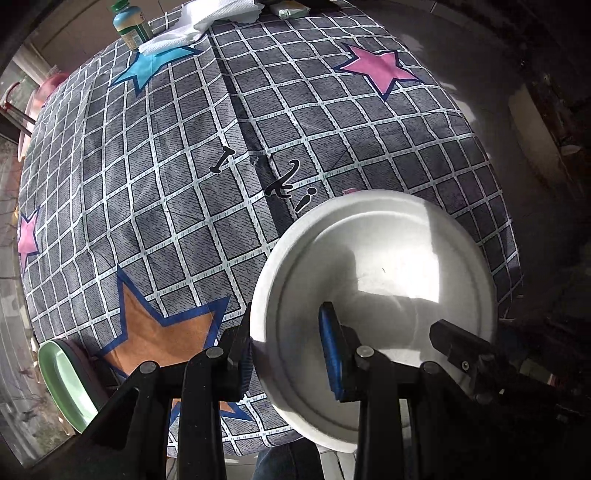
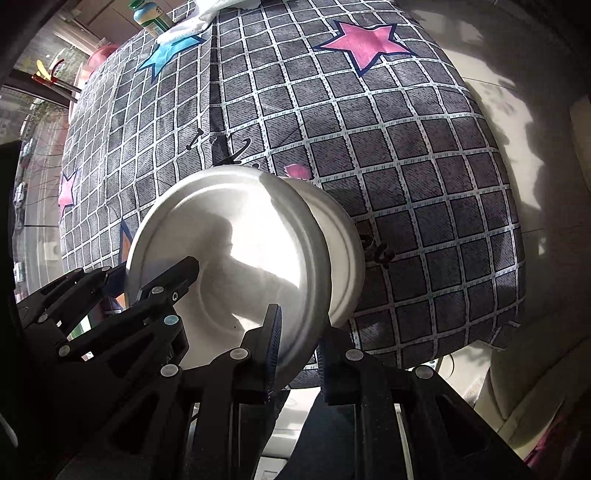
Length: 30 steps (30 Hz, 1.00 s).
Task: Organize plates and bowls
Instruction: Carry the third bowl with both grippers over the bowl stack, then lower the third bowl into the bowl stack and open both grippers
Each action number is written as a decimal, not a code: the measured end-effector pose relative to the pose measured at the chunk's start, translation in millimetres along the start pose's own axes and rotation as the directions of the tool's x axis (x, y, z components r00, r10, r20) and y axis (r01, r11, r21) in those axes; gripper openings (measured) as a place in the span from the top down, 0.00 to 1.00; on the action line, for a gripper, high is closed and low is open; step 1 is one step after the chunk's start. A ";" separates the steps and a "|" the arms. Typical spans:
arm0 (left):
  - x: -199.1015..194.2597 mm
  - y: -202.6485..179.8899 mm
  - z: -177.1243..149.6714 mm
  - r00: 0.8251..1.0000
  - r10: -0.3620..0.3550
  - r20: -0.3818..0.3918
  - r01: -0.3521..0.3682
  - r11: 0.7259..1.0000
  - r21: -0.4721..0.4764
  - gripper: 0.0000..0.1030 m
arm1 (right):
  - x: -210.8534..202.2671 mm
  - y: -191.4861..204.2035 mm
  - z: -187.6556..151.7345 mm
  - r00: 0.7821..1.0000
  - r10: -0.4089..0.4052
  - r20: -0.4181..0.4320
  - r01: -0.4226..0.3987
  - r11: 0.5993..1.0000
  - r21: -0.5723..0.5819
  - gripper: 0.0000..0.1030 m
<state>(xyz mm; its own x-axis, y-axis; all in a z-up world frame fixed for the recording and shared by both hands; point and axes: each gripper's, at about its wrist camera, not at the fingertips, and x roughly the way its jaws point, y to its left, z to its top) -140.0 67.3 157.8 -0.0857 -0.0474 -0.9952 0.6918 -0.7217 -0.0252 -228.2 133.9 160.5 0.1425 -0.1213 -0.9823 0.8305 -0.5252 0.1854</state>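
White plate (image 1: 373,266) held near the front edge of the table, tilted, over a second white plate (image 2: 341,236) whose rim shows behind it in the right wrist view. Left gripper (image 1: 286,354) closed on the white plate's left rim, one blue pad inside the dish, the other outside. Right gripper (image 2: 295,356) grips the same plate at its near right rim, jaws narrow with the rim between the pads. Green plate (image 1: 64,384) lies at the table's near left corner. Checked tablecloth (image 1: 177,177) with coloured stars covers the table. Far edge: green-capped bottle (image 1: 131,22) beside a white cloth (image 1: 207,18).
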 end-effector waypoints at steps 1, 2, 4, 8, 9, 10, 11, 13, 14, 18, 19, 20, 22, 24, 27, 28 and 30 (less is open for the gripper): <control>3.6 -2.3 1.6 1.000 -0.001 -0.010 0.001 1.000 -0.001 0.67 | 2.6 -4.2 1.6 1.000 -0.003 -0.004 0.003 1.000 0.002 0.81; 7.1 -4.8 3.2 1.000 0.000 -0.018 0.000 1.000 -0.004 0.67 | 6.4 -4.7 3.5 1.000 -0.008 -0.009 0.008 1.000 0.003 0.81; 11.3 -7.3 4.3 1.000 0.011 -0.026 -0.011 1.000 -0.007 0.61 | 11.7 -5.8 5.9 1.000 -0.017 -0.012 0.017 1.000 -0.004 0.81; 9.4 -4.6 -0.6 0.999 0.038 -0.033 -0.039 0.999 -0.017 0.33 | 18.4 -8.6 7.9 0.998 -0.052 -0.023 0.051 0.998 -0.027 0.81; 6.5 -2.4 -2.5 0.999 0.044 -0.026 -0.044 0.999 -0.020 0.29 | 21.1 -9.4 8.3 0.998 -0.052 -0.028 0.051 0.998 -0.025 0.81; 3.4 0.2 -4.0 0.998 0.053 -0.022 -0.053 0.998 -0.024 0.27 | 22.4 -10.3 8.1 0.998 -0.049 -0.036 0.048 0.999 -0.023 0.70; 0.4 3.9 -6.5 0.997 0.071 -0.017 -0.072 0.997 -0.031 0.27 | 22.6 -11.7 7.8 0.998 -0.048 -0.041 0.047 0.999 -0.021 0.51; -5.0 12.0 -9.6 0.997 0.075 -0.018 -0.075 0.996 -0.045 0.24 | 17.8 -18.9 4.4 0.997 -0.071 -0.017 0.071 0.997 -0.018 0.22; -7.3 15.8 -11.8 0.997 0.069 -0.023 -0.070 0.996 -0.053 0.23 | 13.4 -23.7 3.1 0.998 -0.064 0.003 0.064 0.998 -0.016 0.12; -19.3 22.7 -25.6 0.996 0.086 -0.018 -0.087 0.994 -0.070 0.22 | 2.0 -41.7 -3.7 1.000 -0.020 0.009 0.020 1.000 0.001 0.12; -21.4 23.0 -28.5 0.996 0.091 -0.015 -0.092 0.994 -0.066 0.22 | 0.1 -45.4 -4.4 1.000 -0.020 0.007 0.020 1.000 0.003 0.12; -24.0 21.6 -30.5 0.995 0.095 -0.016 -0.095 0.994 -0.060 0.22 | -1.3 -48.4 -5.2 1.000 -0.022 0.005 0.022 1.000 0.007 0.12; -27.0 20.7 -31.9 0.995 0.101 -0.017 -0.102 0.993 -0.057 0.22 | -4.4 -56.0 -8.0 1.000 -0.013 -0.006 0.013 1.000 0.020 0.12; -32.0 18.2 -32.6 0.993 0.116 -0.012 -0.117 0.990 -0.078 0.22 | -3.3 -61.0 -8.5 0.999 0.010 -0.038 -0.009 0.999 0.033 0.12; -37.7 21.0 -32.0 0.992 0.127 -0.007 -0.127 0.985 -0.120 0.22 | -2.9 -61.8 -9.4 0.998 0.032 -0.061 -0.030 0.999 0.037 0.12; -39.7 21.9 -31.3 0.992 0.128 -0.004 -0.128 0.983 -0.134 0.22 | -1.6 -58.4 -8.7 0.997 0.030 -0.065 -0.029 0.999 0.024 0.12; -42.0 23.0 -28.5 0.991 0.132 -0.002 -0.131 0.979 -0.155 0.22 | -2.0 -56.3 -8.0 0.997 0.027 -0.071 -0.027 1.000 -0.001 0.12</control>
<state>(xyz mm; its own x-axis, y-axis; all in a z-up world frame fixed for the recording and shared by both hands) -100.1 72.4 196.3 0.0083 -0.1410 -0.9900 0.8000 -0.5931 0.0912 -270.9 170.4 151.8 0.2028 -0.0750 -0.9763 0.8268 -0.5211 0.2118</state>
